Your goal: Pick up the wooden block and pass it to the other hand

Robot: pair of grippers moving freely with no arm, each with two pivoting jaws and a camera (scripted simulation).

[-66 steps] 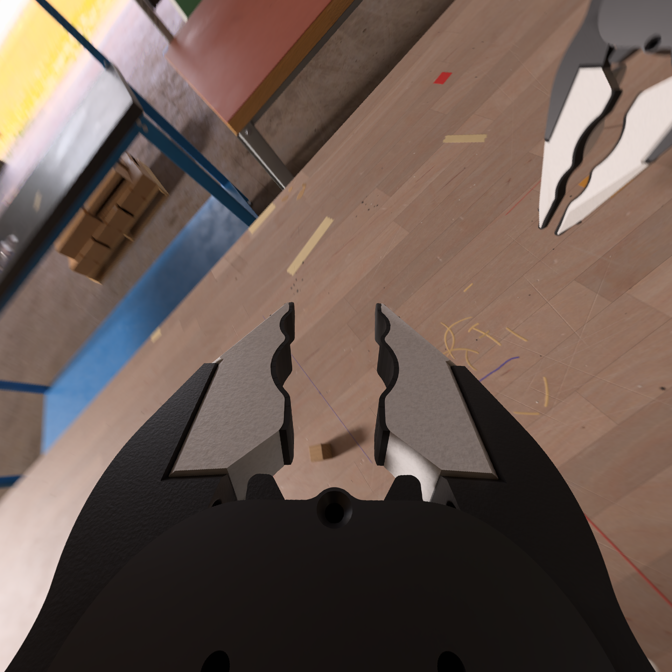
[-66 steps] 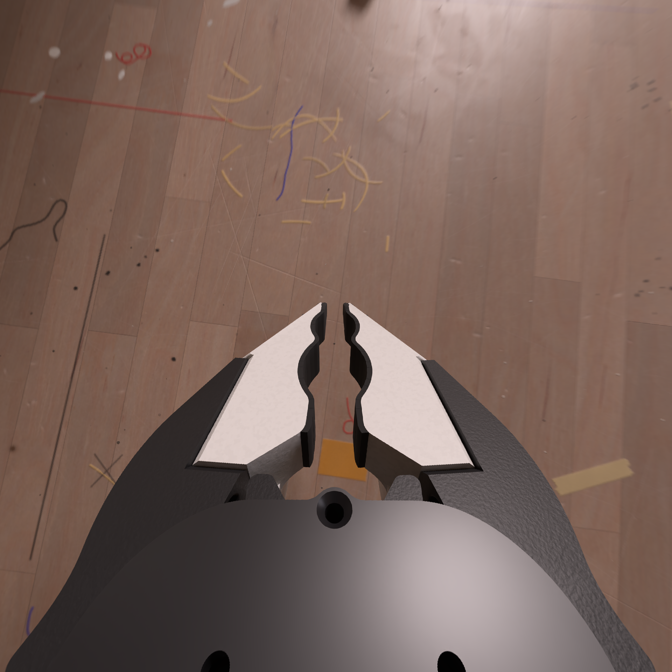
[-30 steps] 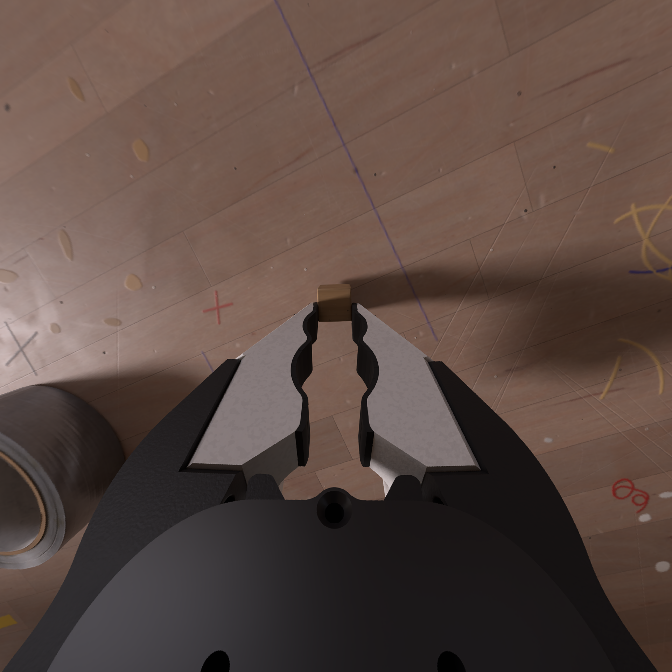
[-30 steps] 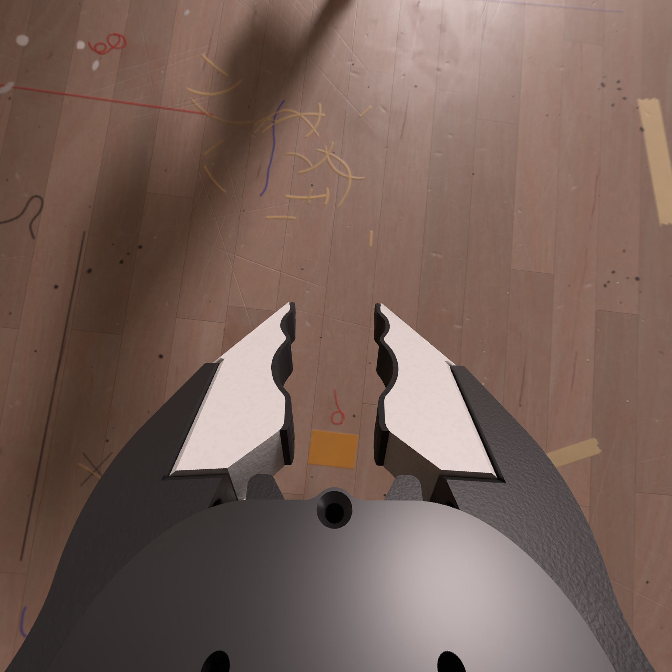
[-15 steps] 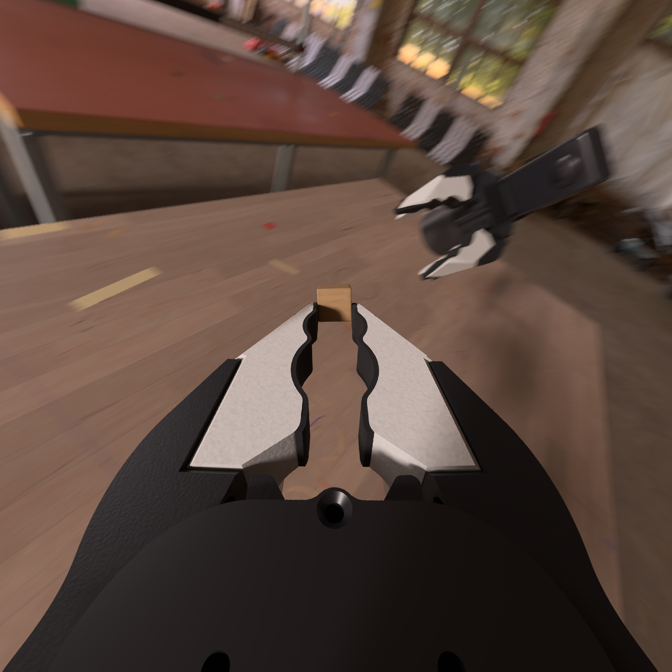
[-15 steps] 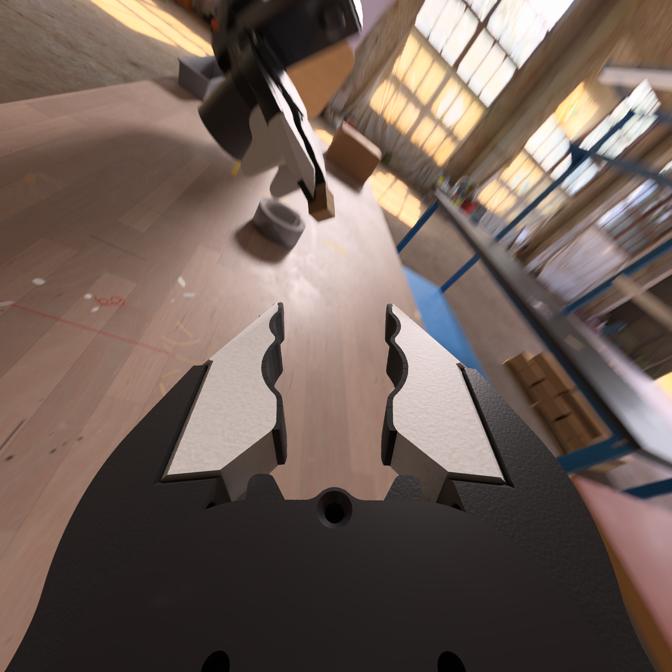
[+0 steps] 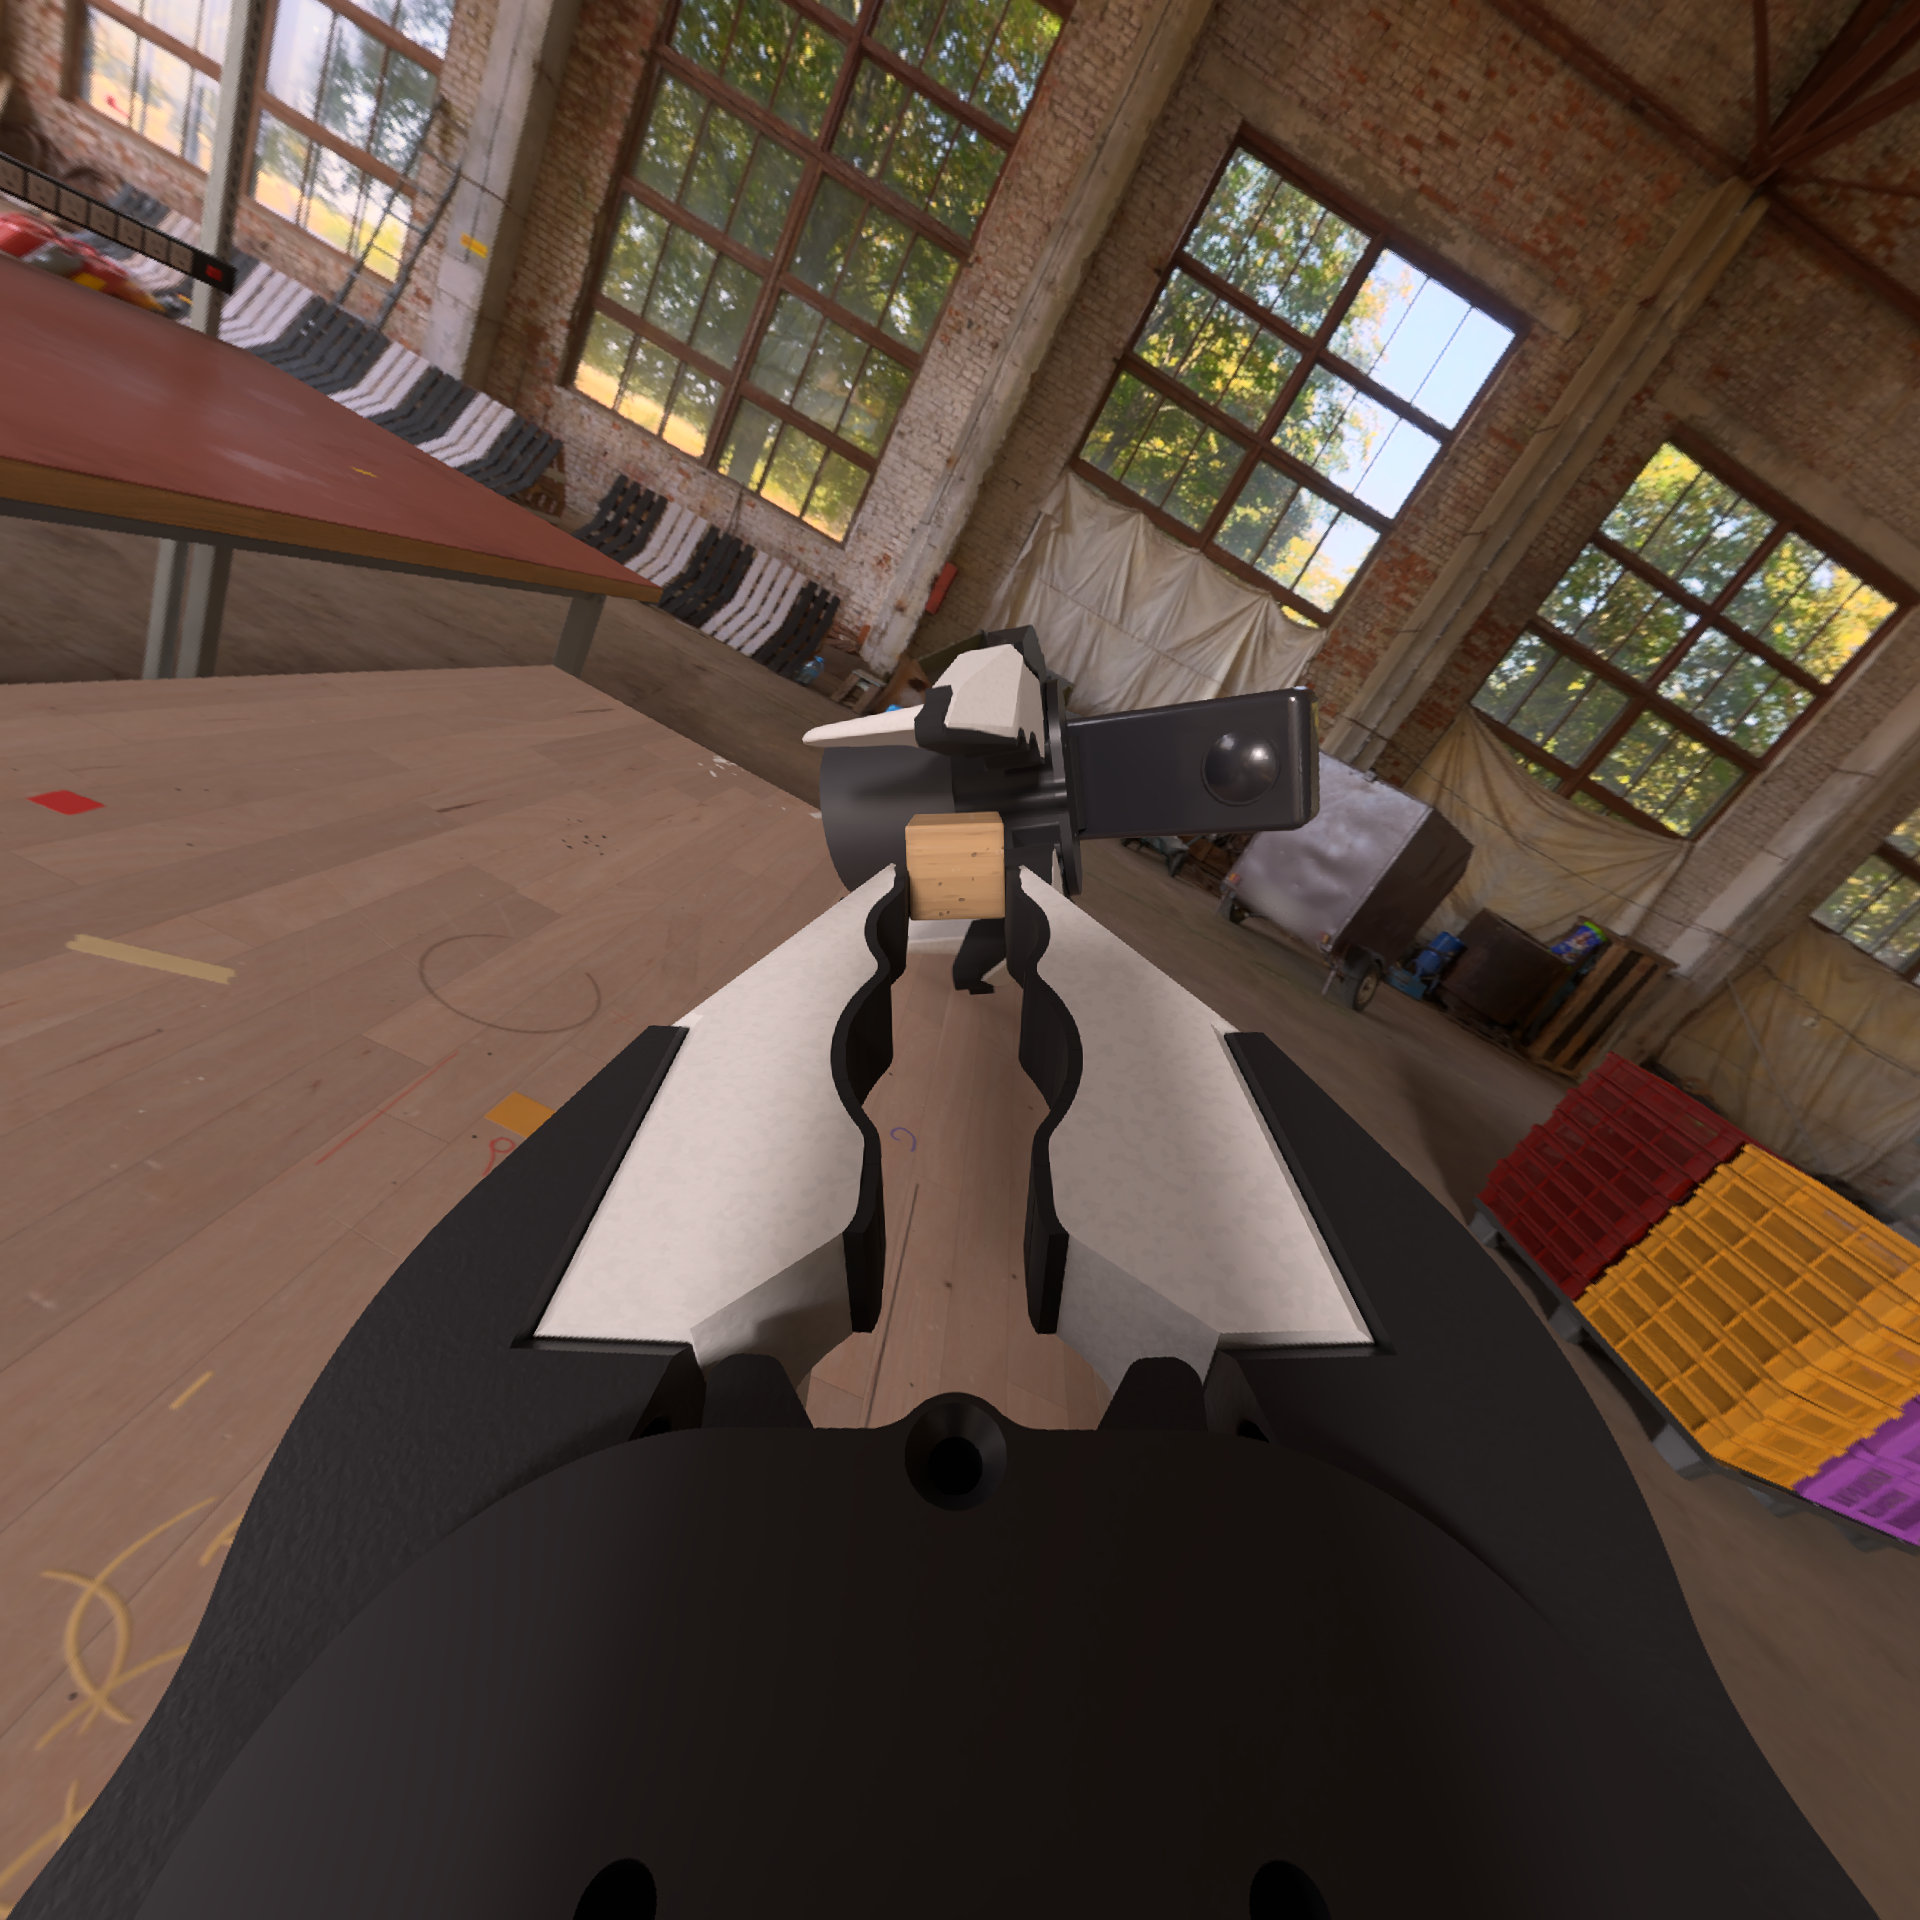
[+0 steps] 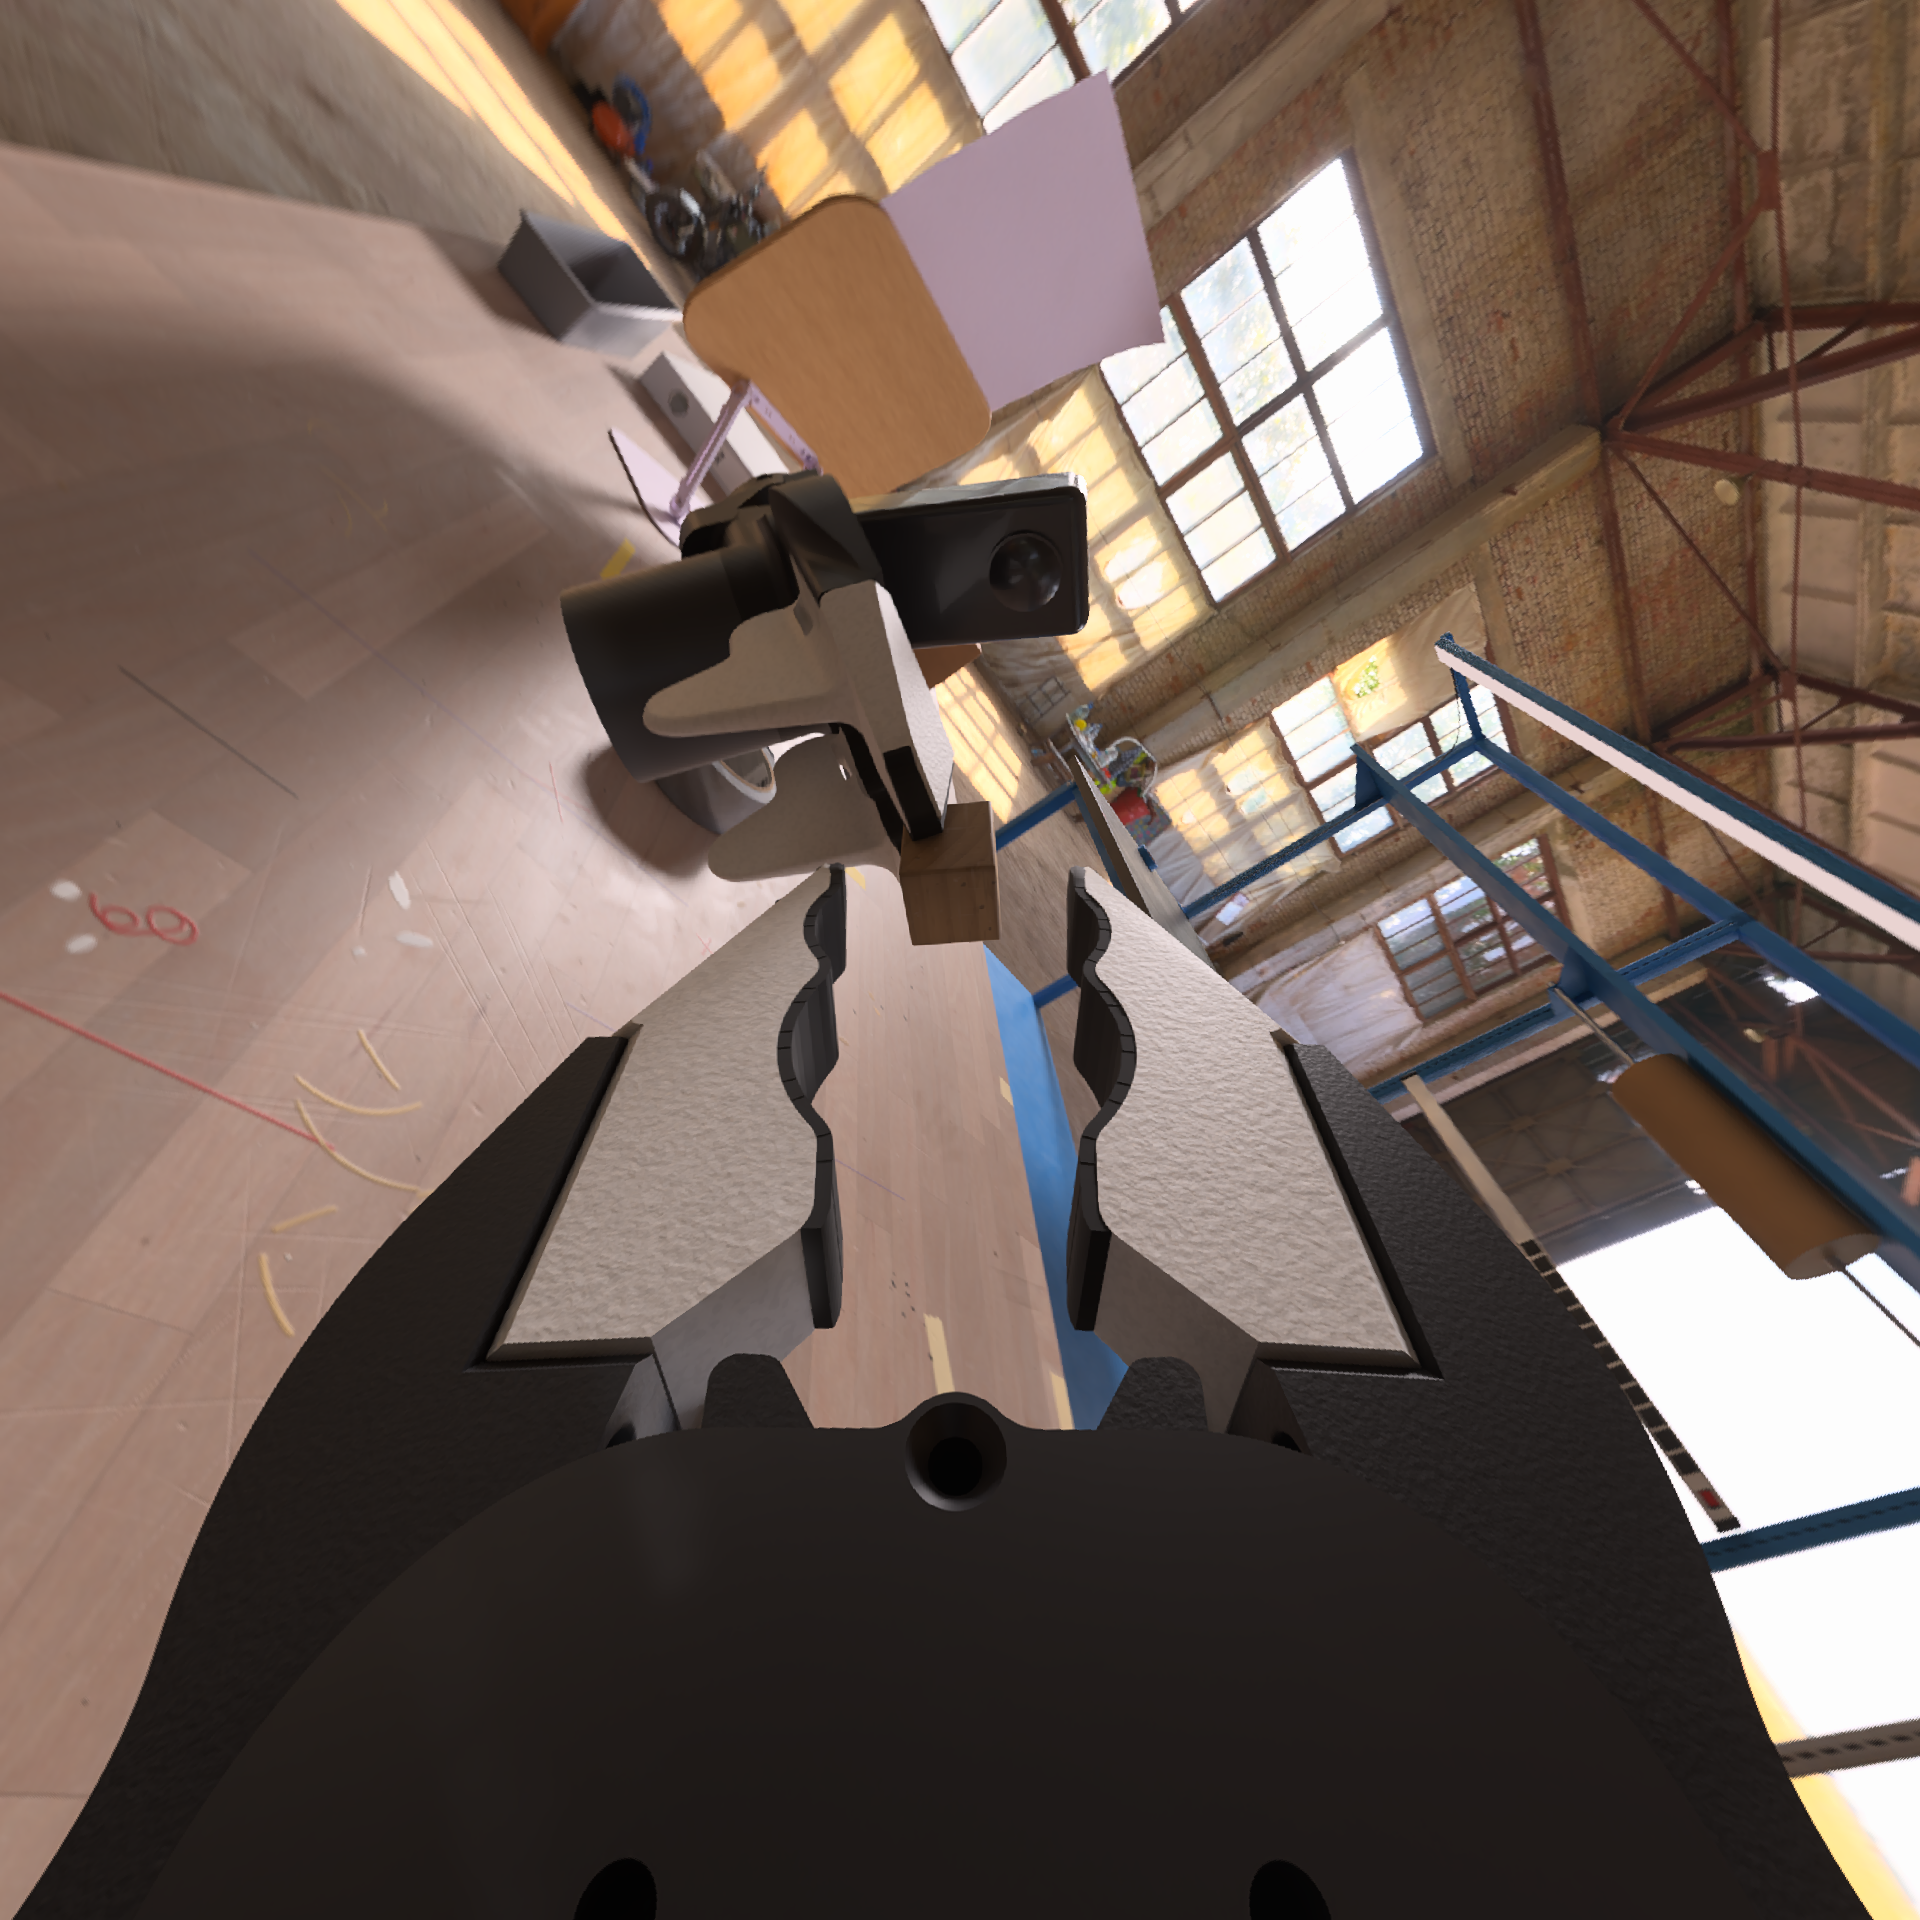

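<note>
My left gripper point(image 7: 956, 883) is shut on the small wooden block point(image 7: 956, 868), pinched at its fingertips and held in the air above the wooden table point(image 7: 312, 935). My right gripper point(image 8: 956, 883) is open and faces the left one tip to tip. In the right wrist view the block point(image 8: 951, 883) sits just ahead of and between my right fingertips, apart from both pads. The left gripper point(image 8: 920, 831) comes in from the upper left there. In the left wrist view one white finger point(image 7: 977, 691) of the right gripper shows above the block.
A grey tape roll point(image 8: 727, 795) lies on the table, partly hidden behind the left gripper. A red table point(image 7: 208, 447) stands at the left. Stacked crates point(image 7: 1714, 1299), a chair point(image 8: 831, 343) and a blue frame point(image 8: 1558, 935) lie beyond the table.
The left gripper lifted the block off the table and swung up level. The right gripper opened, tilted up and closed in, so the block now sits at its fingertips.
</note>
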